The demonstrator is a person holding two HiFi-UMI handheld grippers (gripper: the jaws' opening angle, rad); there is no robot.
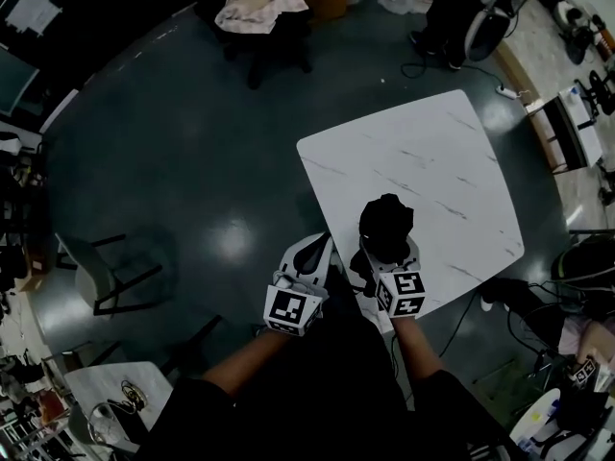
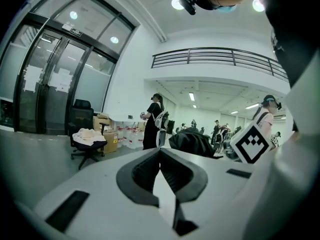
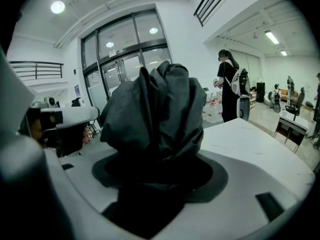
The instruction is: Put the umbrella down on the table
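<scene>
One black umbrella clenched in right hand-held gripper over one table; left hand-held gripper closed, empty.

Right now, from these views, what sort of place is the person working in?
Likely a large open workspace or lab hall, not a home: tall glass doors, a railed mezzanine above, and other people standing further back near an office chair draped with cloth.
</scene>
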